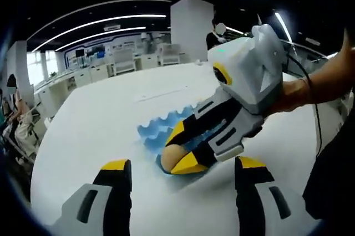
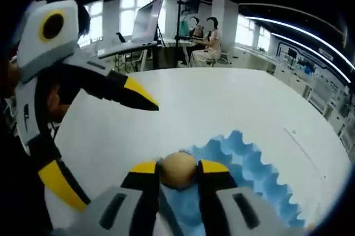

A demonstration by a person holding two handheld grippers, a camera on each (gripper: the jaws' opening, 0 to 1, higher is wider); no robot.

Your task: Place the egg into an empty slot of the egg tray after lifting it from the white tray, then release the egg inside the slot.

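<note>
On the white table (image 1: 100, 131), left gripper view: the blue egg tray (image 1: 158, 131), wavy-edged, lies mid-table; bare tabletop all round it.
Left gripper (image 1: 180, 172): jaws wide apart, nothing between them.
Right gripper (image 1: 183, 161): reaches in from the right, closed on the tan egg (image 1: 169, 158) at the tray's near edge.
Right gripper view, egg (image 2: 178, 169): smooth, round, pinched between yellow-tipped jaws over the tray (image 2: 249, 164).
Left gripper (image 2: 100, 131): spread wide at left, beside the tray.
Far edge: desks (image 2: 125, 50), seated people (image 2: 205, 42).

Big white table (image 1: 100, 119) took up most of it, people sat at desks (image 2: 202, 39) behind, ceiling light strips (image 1: 105, 22) glowed.
</note>
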